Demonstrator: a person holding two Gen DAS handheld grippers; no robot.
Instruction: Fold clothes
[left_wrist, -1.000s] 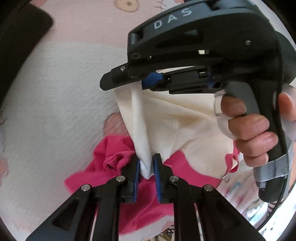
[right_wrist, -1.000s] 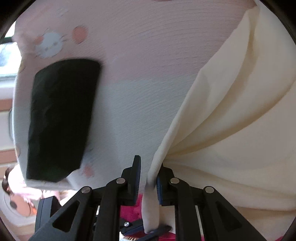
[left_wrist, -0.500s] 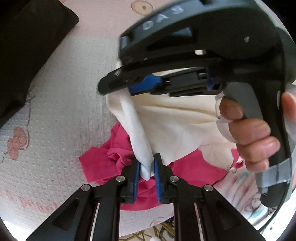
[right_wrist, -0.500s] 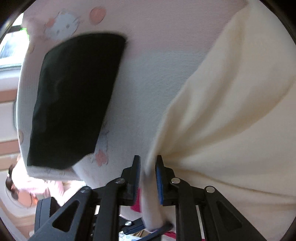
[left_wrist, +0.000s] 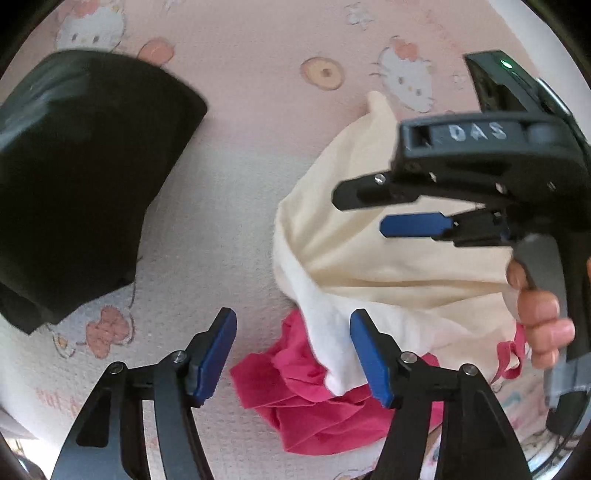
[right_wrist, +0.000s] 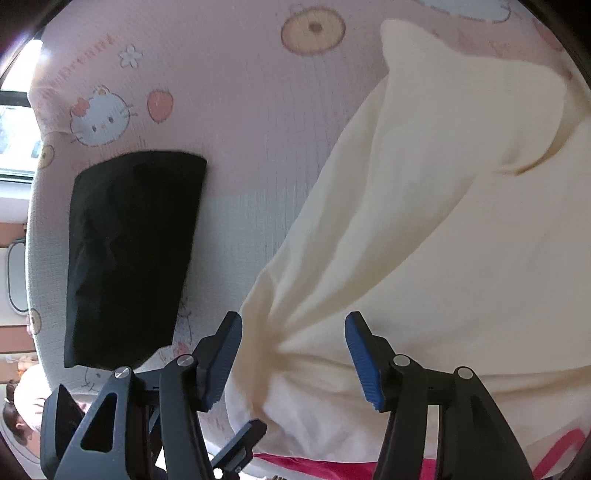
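Three garments lie on the sheet (left_wrist: 240, 206): black (left_wrist: 74, 192) upper left, cream (left_wrist: 369, 266) centre-right, pink (left_wrist: 314, 398) beneath its lower edge. Both grippers, left (left_wrist: 291, 354) and right (right_wrist: 293, 354), are opening, pads clear of the cream cloth between them. Bare sheet separates black from cream.

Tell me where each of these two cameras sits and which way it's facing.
Left wrist: on the left hand-held gripper, jaws opening, looking down at the cream cotton garment over a crumpled pink garment; the right hand-held gripper and the holding hand show.
Right wrist: on the right hand-held gripper, jaws opening, looking down at the cream garment.
Shared: cream garment, folded black garment, cartoon-cat bedsheet.
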